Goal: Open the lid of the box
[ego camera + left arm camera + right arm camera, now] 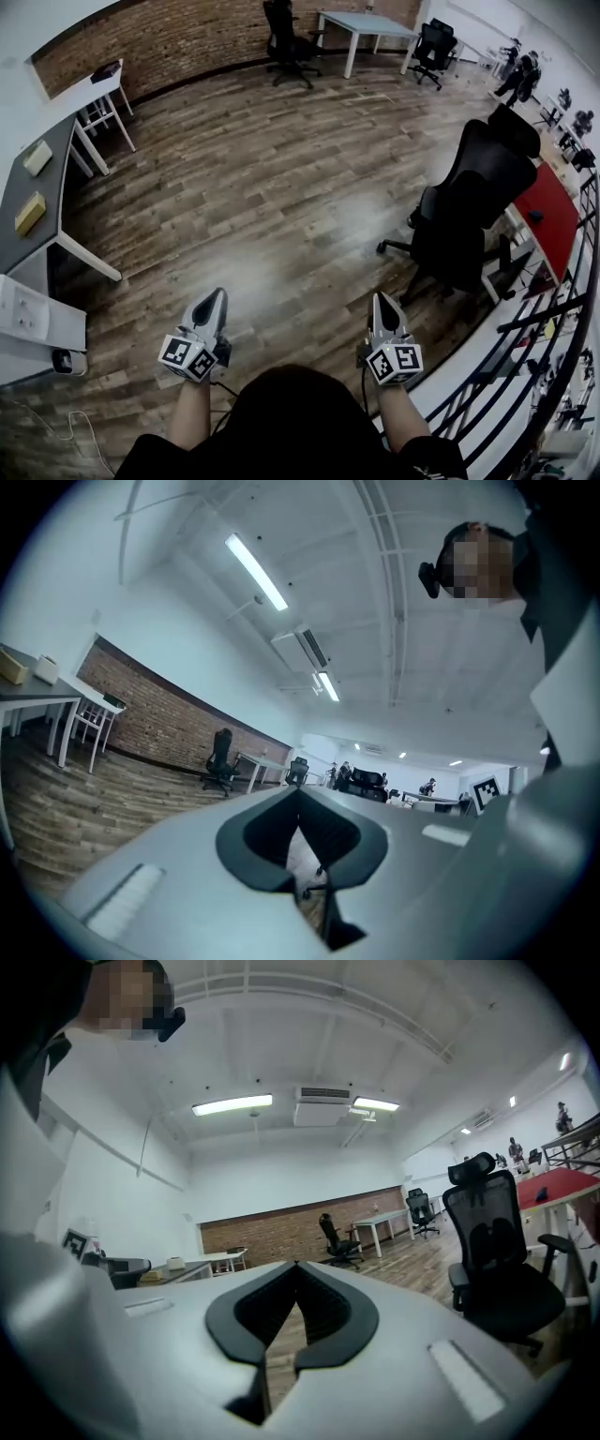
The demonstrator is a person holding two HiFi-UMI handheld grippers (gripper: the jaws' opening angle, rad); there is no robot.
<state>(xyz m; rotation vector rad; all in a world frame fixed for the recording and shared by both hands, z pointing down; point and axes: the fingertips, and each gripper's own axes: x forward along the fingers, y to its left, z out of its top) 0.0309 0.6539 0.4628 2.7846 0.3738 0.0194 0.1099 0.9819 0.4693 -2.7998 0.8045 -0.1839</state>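
Wooden floor fills most of the head view and runs to a brick wall at the far side. We hold both grippers low and close to the body, with bare forearms reaching forward over the floor. Our left gripper points away and leans a little to the right. Our right gripper points away almost straight, well apart from the left one. In each gripper view the jaws are clenched tip to tip with nothing between them.

A pale box and a yellow box lie on the grey bench at the far left, well apart from both grippers. We cannot tell which one has the lid.

Only the head view shows our arms. The gripper views tilt upward and show the white ceiling with strip lights. The right gripper view shows a black office chair near at the right, beside a red bench.
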